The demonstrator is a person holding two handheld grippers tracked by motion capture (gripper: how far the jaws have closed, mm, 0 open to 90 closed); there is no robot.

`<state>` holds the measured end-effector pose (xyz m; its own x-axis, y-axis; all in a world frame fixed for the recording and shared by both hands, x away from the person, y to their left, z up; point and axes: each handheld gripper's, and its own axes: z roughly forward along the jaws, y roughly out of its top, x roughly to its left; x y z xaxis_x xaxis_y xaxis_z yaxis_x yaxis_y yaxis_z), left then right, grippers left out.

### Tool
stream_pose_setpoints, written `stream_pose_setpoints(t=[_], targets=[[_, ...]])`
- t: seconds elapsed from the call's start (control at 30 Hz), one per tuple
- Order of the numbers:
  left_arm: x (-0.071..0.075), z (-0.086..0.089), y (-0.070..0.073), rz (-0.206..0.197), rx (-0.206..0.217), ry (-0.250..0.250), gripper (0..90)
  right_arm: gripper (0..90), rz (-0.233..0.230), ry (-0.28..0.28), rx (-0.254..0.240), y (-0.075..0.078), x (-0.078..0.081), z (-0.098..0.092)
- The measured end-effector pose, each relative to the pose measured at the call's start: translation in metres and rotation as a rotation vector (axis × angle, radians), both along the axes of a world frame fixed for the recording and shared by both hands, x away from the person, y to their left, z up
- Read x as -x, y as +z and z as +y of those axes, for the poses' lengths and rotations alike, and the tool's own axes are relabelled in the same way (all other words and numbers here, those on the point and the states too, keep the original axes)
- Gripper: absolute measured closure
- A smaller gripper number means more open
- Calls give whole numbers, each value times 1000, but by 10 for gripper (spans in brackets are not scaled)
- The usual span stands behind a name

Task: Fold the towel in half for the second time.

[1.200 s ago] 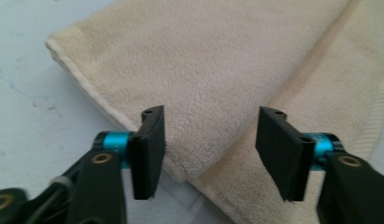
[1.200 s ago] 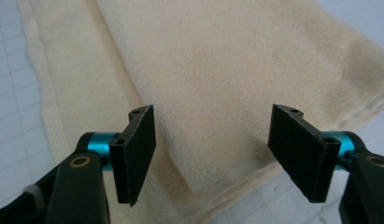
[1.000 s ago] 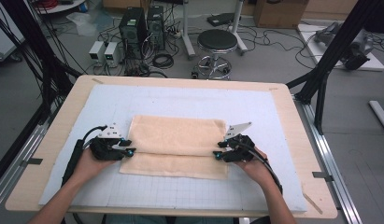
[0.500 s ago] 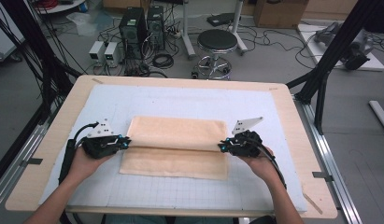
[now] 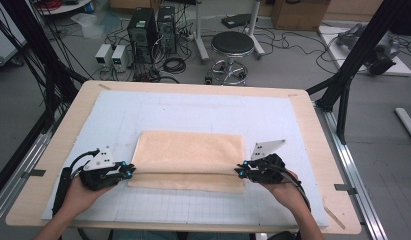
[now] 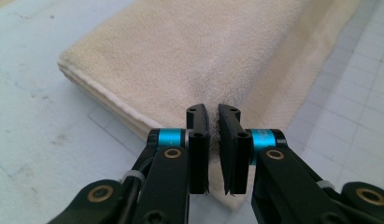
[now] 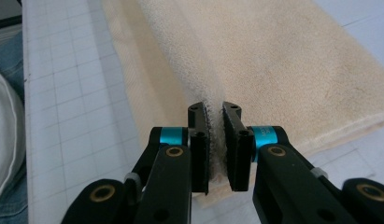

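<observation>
Pinching the towel [image 5: 188,160] mid-mat with both left gripper [image 5: 127,170] and right gripper [image 5: 239,171] clenched on its upper layer's ends; we risk thin bites slipping, skewing the fold.

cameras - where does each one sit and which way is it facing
High view: above the person's side, looking forward and down at the towel on the table; both hands show.
Left gripper view: rides the left gripper, looking along its jaws, pinching towel.
Right gripper view: rides the right gripper, likewise.
All three views share the towel.
</observation>
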<state>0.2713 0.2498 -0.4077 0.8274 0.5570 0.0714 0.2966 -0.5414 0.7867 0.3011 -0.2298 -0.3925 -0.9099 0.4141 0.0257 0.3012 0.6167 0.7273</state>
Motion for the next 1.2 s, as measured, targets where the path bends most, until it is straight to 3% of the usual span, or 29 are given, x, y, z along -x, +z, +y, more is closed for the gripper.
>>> stream_pose_setpoints(t=[0.07, 0.1, 0.13, 0.2, 0.37, 0.53, 0.63, 0.7, 0.77, 0.83, 0.9, 0.97, 1.07, 1.2], targets=[[3, -1, -5, 17, -8, -18, 792, 795, 18, 16, 11, -5, 2, 0], [4, 0, -7, 35, -7, -29, 755, 735, 32, 27, 7, -7, 3, 0], [5, 1, -8, 31, -5, -24, 687, 633, 68, 42, -10, -10, 2, -1], [3, 3, -5, 42, 2, -12, 576, 576, 97, 57, -31, -11, 2, -2], [-11, 2, 8, 26, 47, 20, 481, 513, 78, 52, -65, 1, -4, -5], [-34, -7, 14, 10, 81, 48, 485, 524, 24, 0, -19, 8, -20, 0], [-51, -10, 14, 16, 91, 82, 482, 497, 3, -66, -4, 8, -37, 0], [-63, -10, 13, 26, 107, 114, 455, 458, 11, -101, -6, 7, -50, -2], [-77, -10, 13, 44, 94, 140, 430, 433, 17, -119, 11, 8, -63, -2], [-89, -9, 12, 43, 120, 175, 429, 407, 4, -129, 12, 10, -75, 0], [-103, -9, 10, 76, 96, 199, 405, 384, -10, -144, 29, 9, -87, 1], [-115, -9, 5, 82, 78, 238, 380, 369, -13, -165, 23, 6, -95, 1], [-124, -9, -4, 64, 79, 276, 335, 346, 13, -193, 26, -6, -109, 1], [-133, -10, -19, 136, 71, 262, 365, 320, 53, -204, 24, -22, -120, 3]])
